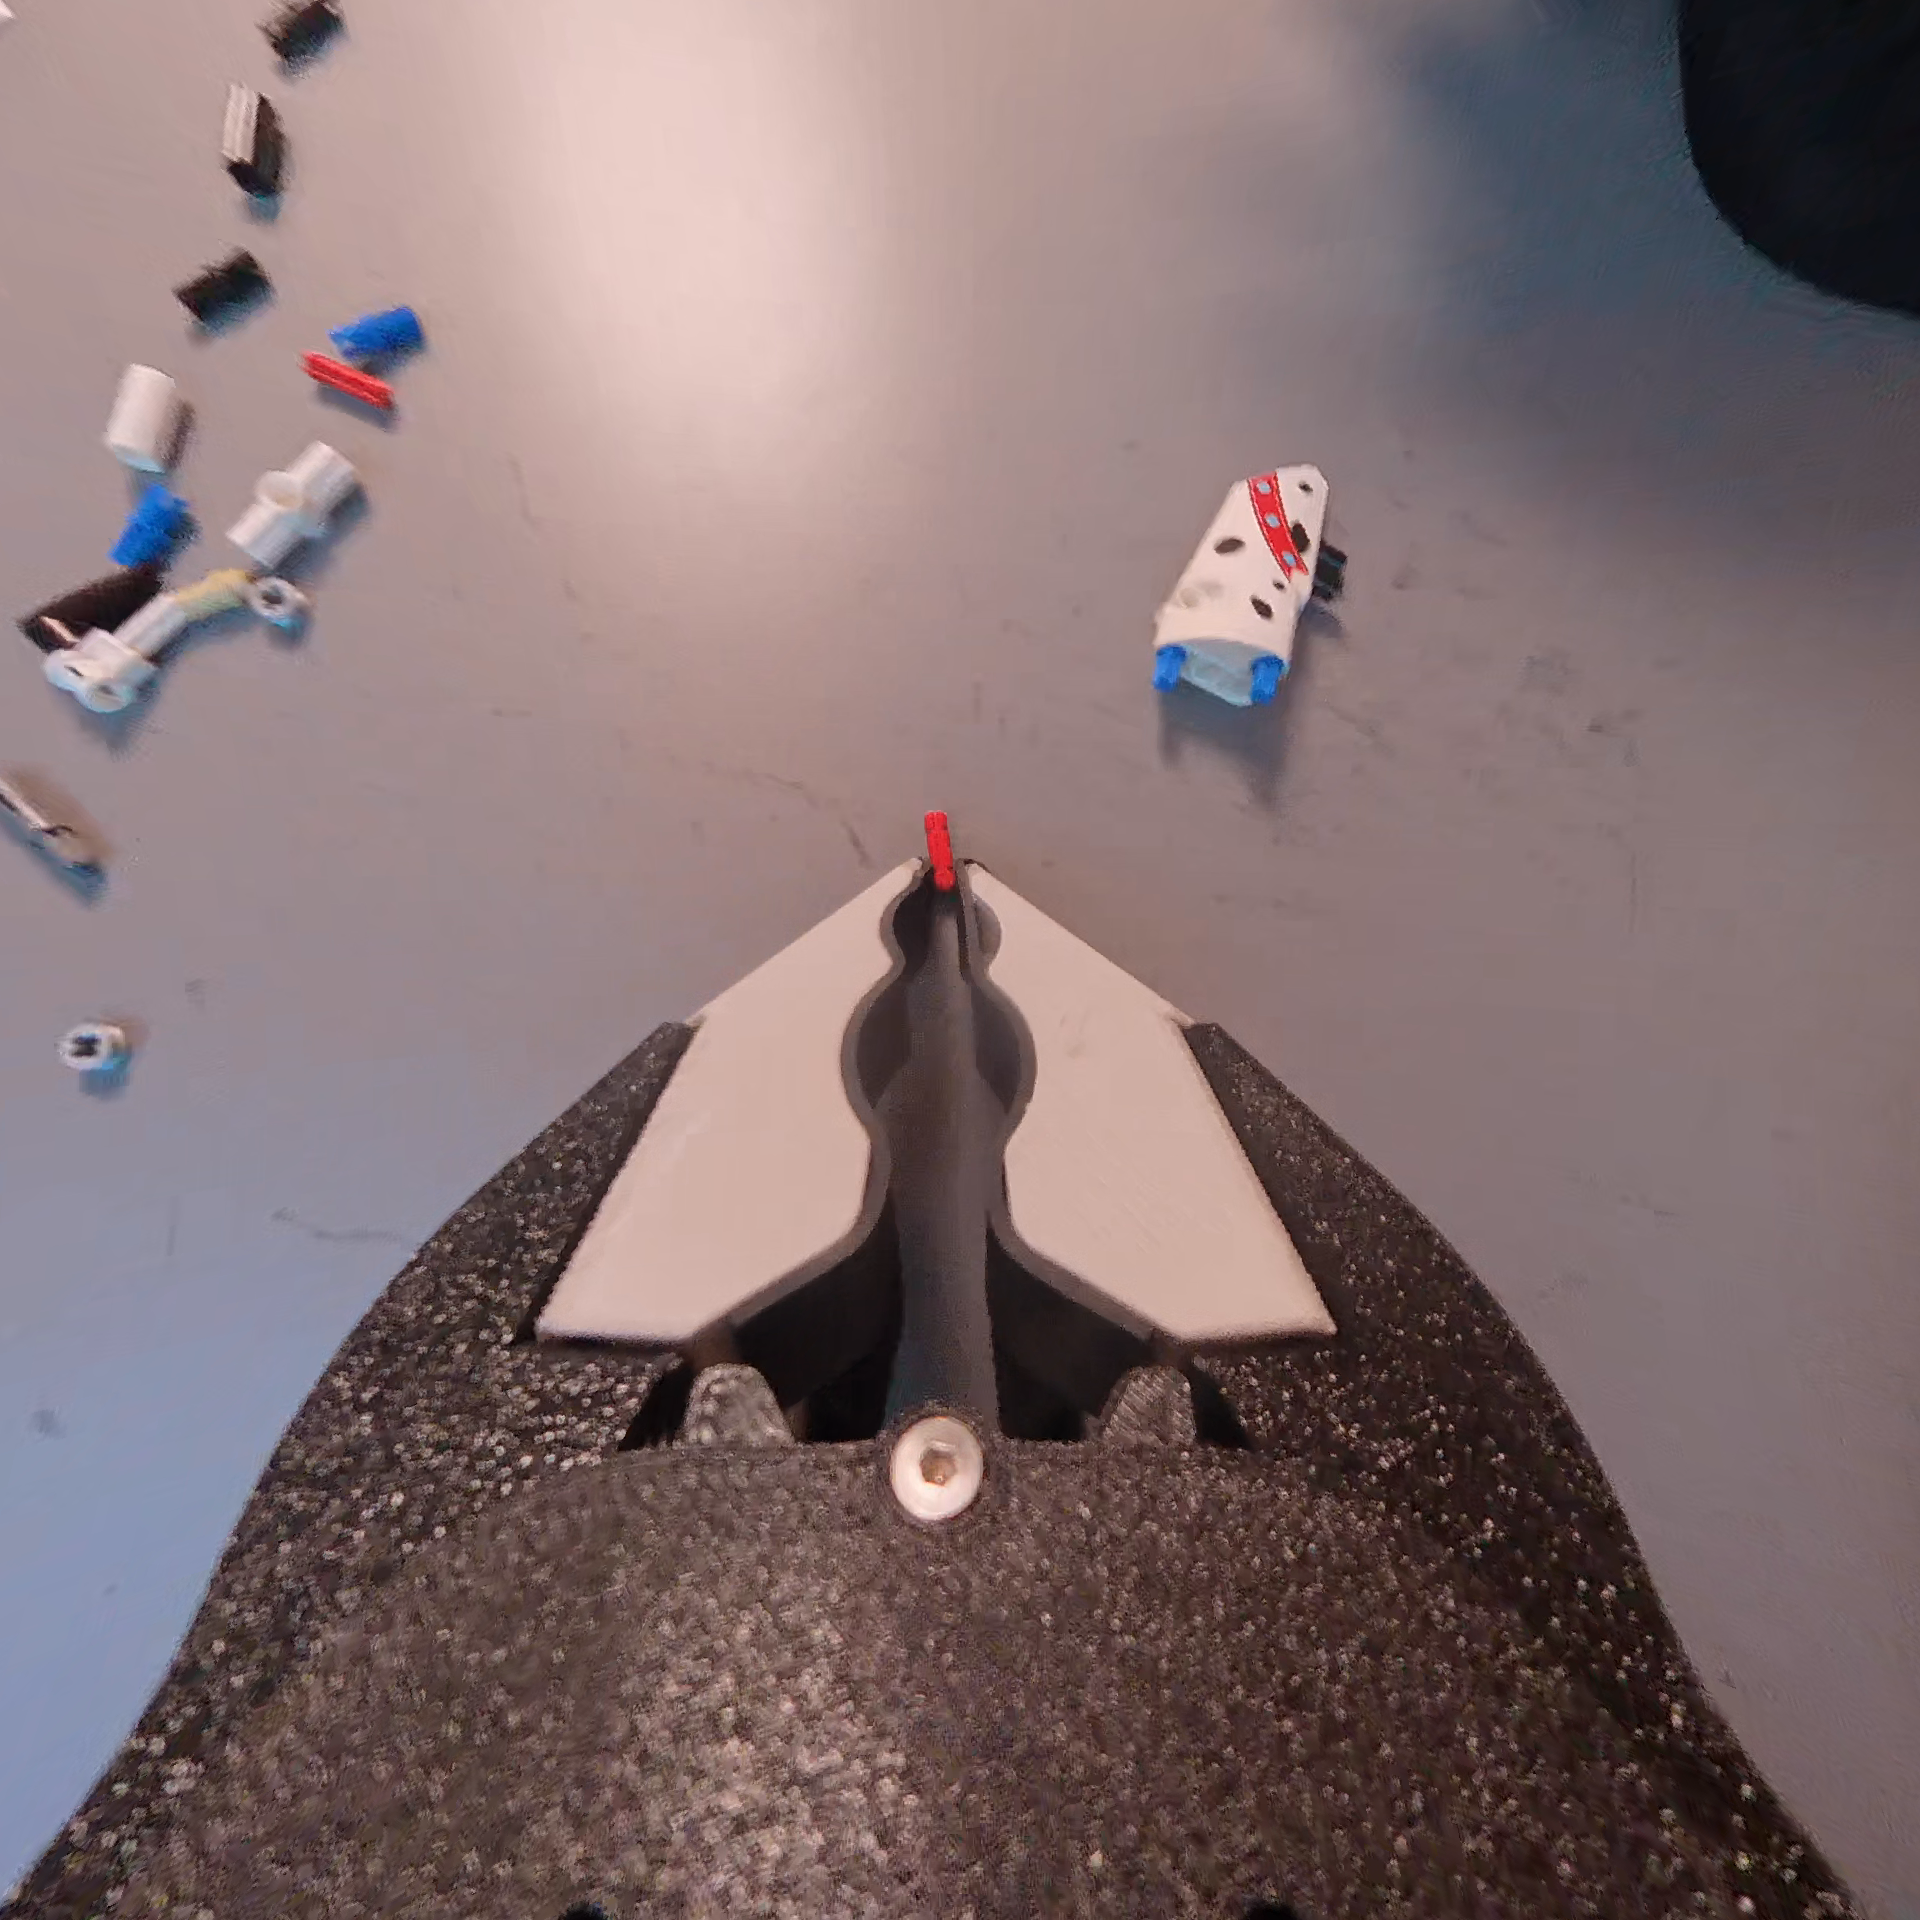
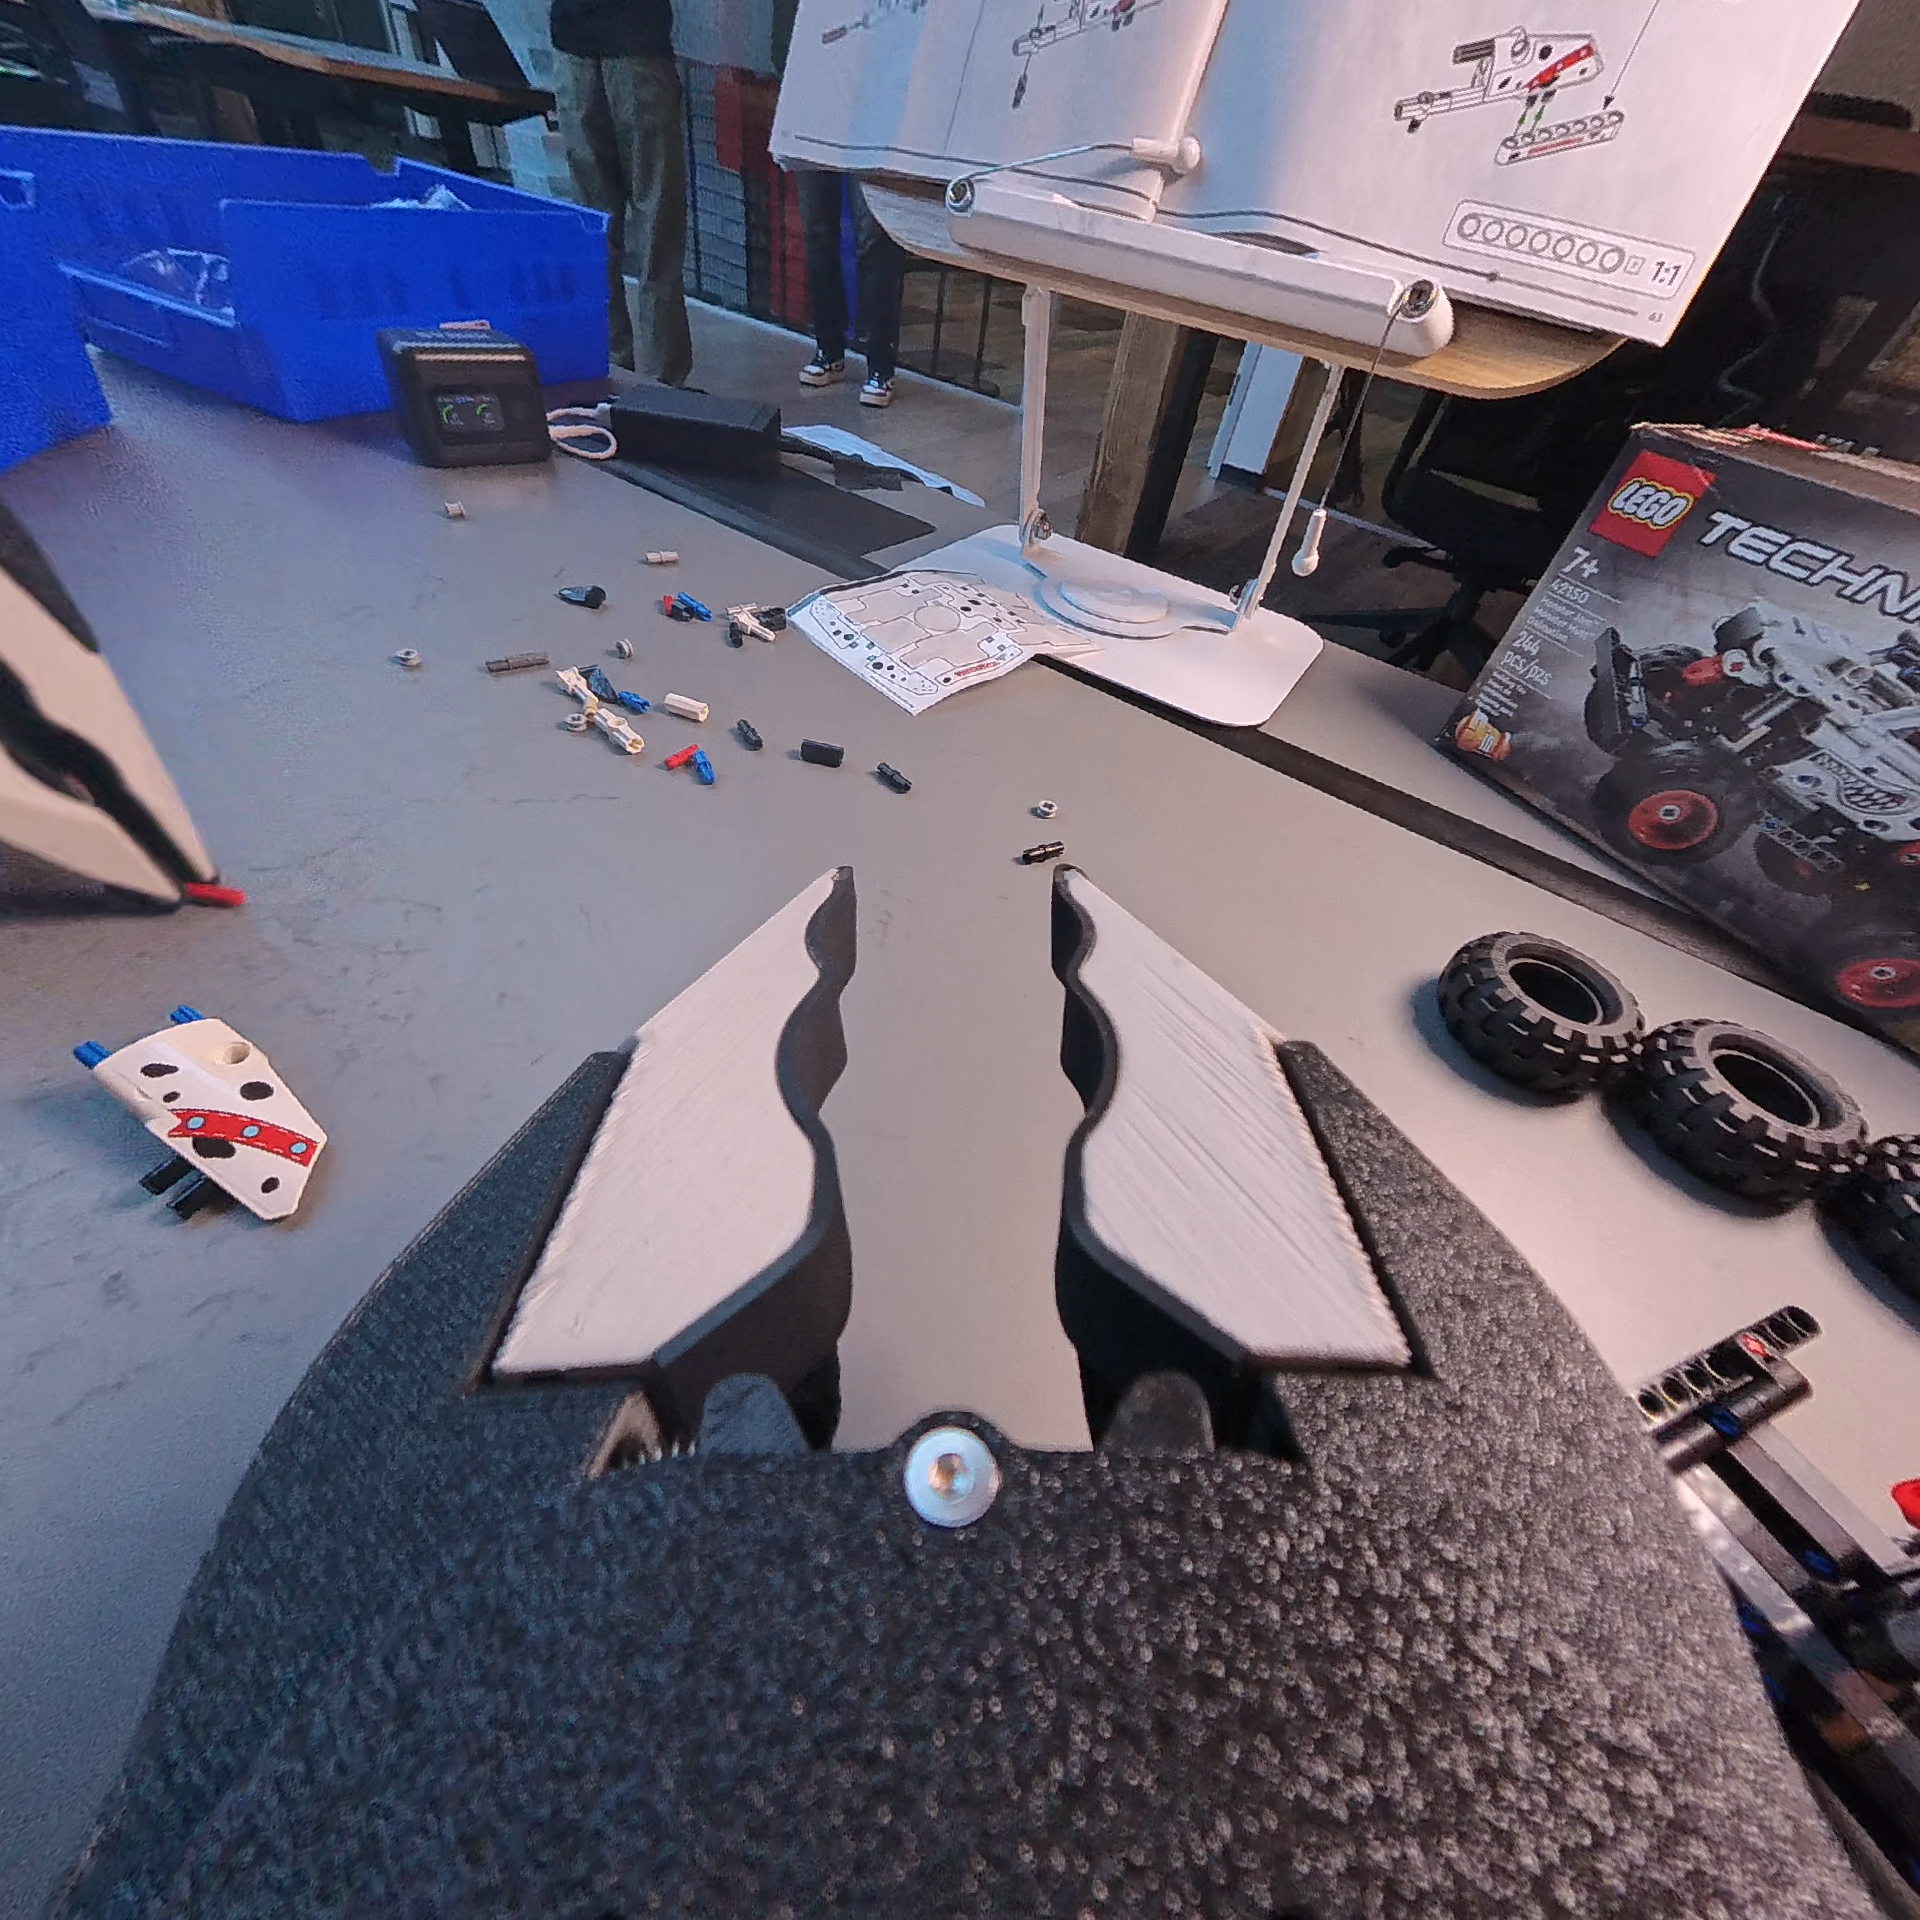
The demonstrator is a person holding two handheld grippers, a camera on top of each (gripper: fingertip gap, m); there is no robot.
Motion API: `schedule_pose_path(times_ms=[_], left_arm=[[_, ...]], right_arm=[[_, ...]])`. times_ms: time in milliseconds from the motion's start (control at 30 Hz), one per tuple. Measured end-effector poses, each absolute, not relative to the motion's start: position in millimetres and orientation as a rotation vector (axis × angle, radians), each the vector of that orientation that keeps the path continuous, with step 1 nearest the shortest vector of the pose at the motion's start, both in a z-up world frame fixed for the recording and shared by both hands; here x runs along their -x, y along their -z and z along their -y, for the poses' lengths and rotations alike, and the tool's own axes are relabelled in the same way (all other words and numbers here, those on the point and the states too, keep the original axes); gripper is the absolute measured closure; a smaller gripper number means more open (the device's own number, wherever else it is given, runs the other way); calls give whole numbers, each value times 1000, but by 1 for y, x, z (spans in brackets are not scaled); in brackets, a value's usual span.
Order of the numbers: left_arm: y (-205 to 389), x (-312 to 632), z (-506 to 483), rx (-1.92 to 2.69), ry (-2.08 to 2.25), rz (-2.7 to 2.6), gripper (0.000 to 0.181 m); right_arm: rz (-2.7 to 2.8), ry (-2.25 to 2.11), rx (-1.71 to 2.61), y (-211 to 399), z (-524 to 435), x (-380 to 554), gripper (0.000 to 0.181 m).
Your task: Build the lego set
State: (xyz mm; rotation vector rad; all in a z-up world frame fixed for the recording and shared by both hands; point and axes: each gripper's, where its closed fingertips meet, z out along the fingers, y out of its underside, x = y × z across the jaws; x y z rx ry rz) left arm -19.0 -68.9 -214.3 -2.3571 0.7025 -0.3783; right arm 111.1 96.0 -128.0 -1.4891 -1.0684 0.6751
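Now pinching a small red pin (image 1: 938, 850) at the very fingertips: left tool (image 1: 940, 878) pressed together on it, most of the pin poking forward, held low over the grey worktop (image 1: 935, 416). Right tool (image 2: 954, 883) spread wide, nothing between the fingers, hovering above bare worktop.

Probably feather-light, rigid, smooth plastic, prone to twisting or popping out of so shallow a grip; best taken across the middle of the shaft, end left free for insertion.

Just beyond the left tool, lying flat: one white spotted panel (image 1: 1242, 577) with a red stripe, two blue pins at one end, black pins at the other; stiff, safest gripped across its long flat sides.

Further toward the far edge: loose small parts (image 2: 644, 707), too many and too blurred for a firm count. Toward the right edge: two whole tyres (image 2: 1642, 1049), a third cut off. Beyond, one instruction booklet (image 2: 1299, 104) on a stand, one set box (image 2: 1745, 727).
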Motion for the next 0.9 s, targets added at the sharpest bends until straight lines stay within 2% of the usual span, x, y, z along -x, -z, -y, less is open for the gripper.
schedule_pose_path(times_ms=[400,500,633,733,900], left_arm=[[214,12,77,2361,379,-721,175],[210,13,76,2344,420,-687,163],[190,24,66,2249,477,-534,156],[171,40,57,2149,478,-378,154],[149,65,51,2021,513,-183,154]], right_arm=[[1229,-671,1495,144,-90,-89,145],[1412,-689,1428,147,-90,-61,147],[1766,-684,1350,165,-96,-10,146],[1947,-658,1300,183,-116,26,144],[2154,-701,1305,198,-130,59,156]])
